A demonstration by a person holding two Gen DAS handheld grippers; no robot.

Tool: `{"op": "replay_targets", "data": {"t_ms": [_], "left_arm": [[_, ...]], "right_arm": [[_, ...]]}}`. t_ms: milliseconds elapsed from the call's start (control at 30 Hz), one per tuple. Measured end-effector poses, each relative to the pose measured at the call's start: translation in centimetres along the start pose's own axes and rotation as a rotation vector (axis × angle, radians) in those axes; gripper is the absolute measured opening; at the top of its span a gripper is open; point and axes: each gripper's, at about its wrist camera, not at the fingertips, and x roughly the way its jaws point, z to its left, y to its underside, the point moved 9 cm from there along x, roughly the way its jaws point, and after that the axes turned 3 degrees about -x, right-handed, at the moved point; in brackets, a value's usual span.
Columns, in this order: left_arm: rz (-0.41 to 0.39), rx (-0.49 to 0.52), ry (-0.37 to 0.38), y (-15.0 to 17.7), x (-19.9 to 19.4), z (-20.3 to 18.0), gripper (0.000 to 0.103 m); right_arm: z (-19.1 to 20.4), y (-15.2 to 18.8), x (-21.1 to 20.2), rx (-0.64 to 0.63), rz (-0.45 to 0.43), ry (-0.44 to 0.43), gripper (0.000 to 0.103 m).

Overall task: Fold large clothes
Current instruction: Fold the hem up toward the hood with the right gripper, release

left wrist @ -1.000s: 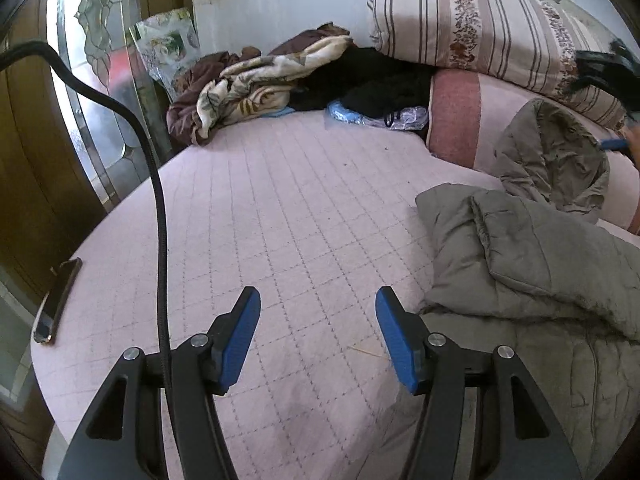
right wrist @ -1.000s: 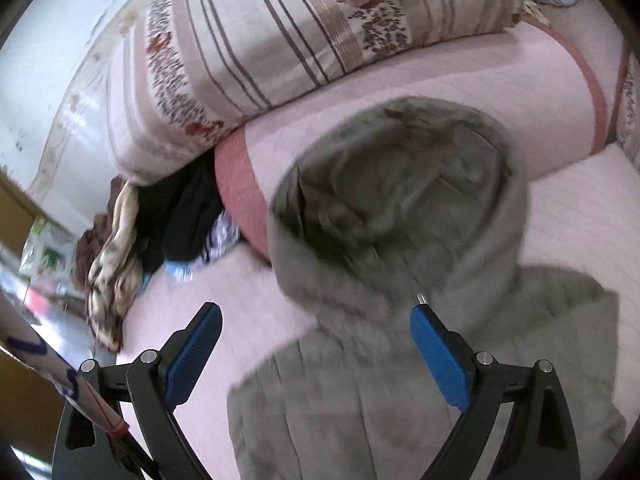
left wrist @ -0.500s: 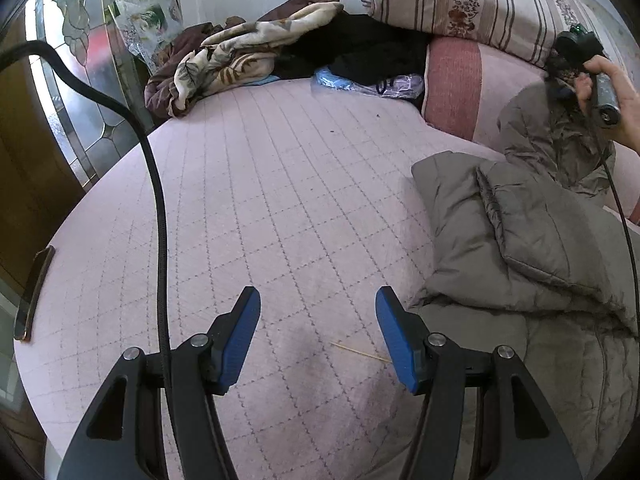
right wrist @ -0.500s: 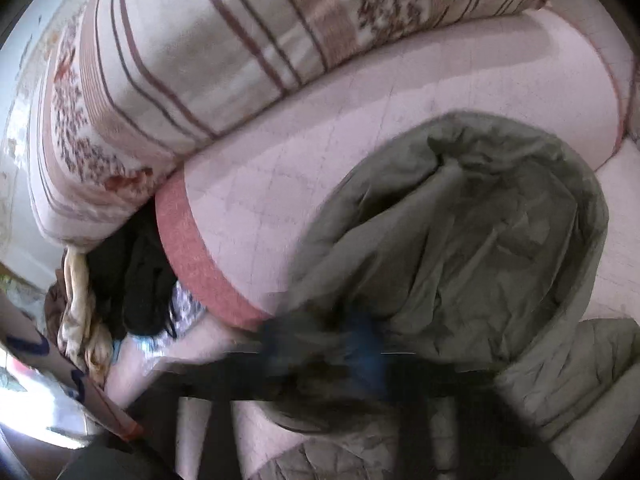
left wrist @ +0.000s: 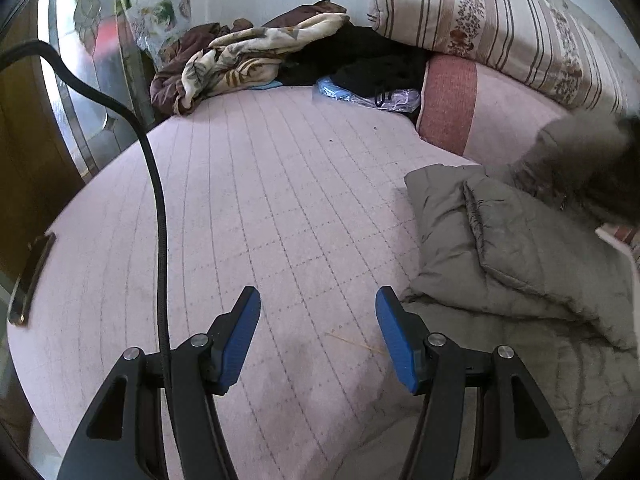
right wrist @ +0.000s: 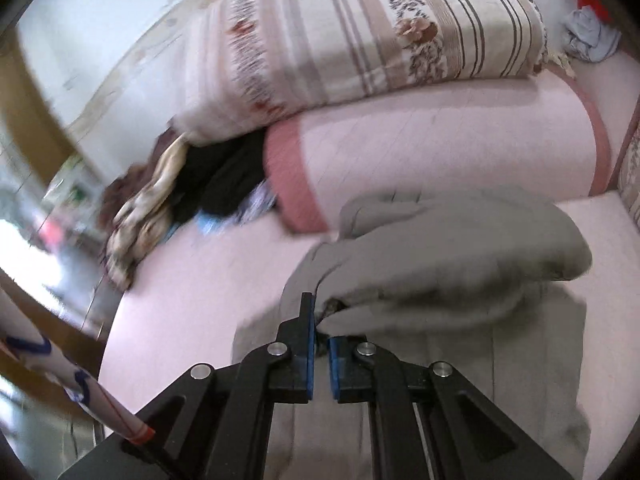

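A grey-green padded hooded coat (left wrist: 516,256) lies partly folded on the right of the pink quilted bed (left wrist: 280,208). My left gripper (left wrist: 318,320) is open and empty, hovering over the sheet just left of the coat's edge. My right gripper (right wrist: 320,334) is shut on the rim of the coat's hood (right wrist: 452,252) and holds the hood lifted and folded over the coat's body (right wrist: 460,380). In the left wrist view the hood (left wrist: 576,148) shows blurred at the far right.
A heap of brown, cream and black clothes (left wrist: 256,56) lies at the bed's far end. A striped floral quilt (left wrist: 500,28) rests on a rolled pink quilt (left wrist: 492,104). A phone (left wrist: 30,276) lies at the bed's left edge. A black cable (left wrist: 156,200) hangs by the left gripper.
My right gripper went from open to shut on the hood's rim and has pulled the hood over toward the coat's body. My left gripper stayed open near the coat's edge.
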Motion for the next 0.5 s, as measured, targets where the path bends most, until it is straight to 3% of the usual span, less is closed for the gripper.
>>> {"op": "replay_targets", "data": {"t_ms": [133, 267, 400, 500], "left_arm": [[0.014, -0.036, 0.024, 0.6, -0.8, 0.9, 0.059], [0.031, -0.059, 0.030, 1.1, -0.9, 1.8, 0.059], [0.024, -0.049, -0.001, 1.0, -0.9, 2.5, 0.059], [0.024, -0.062, -0.003, 1.0, -1.0, 3.1, 0.059]], "right_arm": [[1.2, 7.7, -0.6, 0.017, 0.064, -0.041, 0.006], [-0.6, 14.1, 5.6, 0.096, 0.188, 0.003, 0.006], [-2.5, 15.6, 9.9, 0.183, 0.231, 0.022, 0.006], [-2.7, 14.9, 9.2, 0.243, 0.210, -0.013, 0.011]]}}
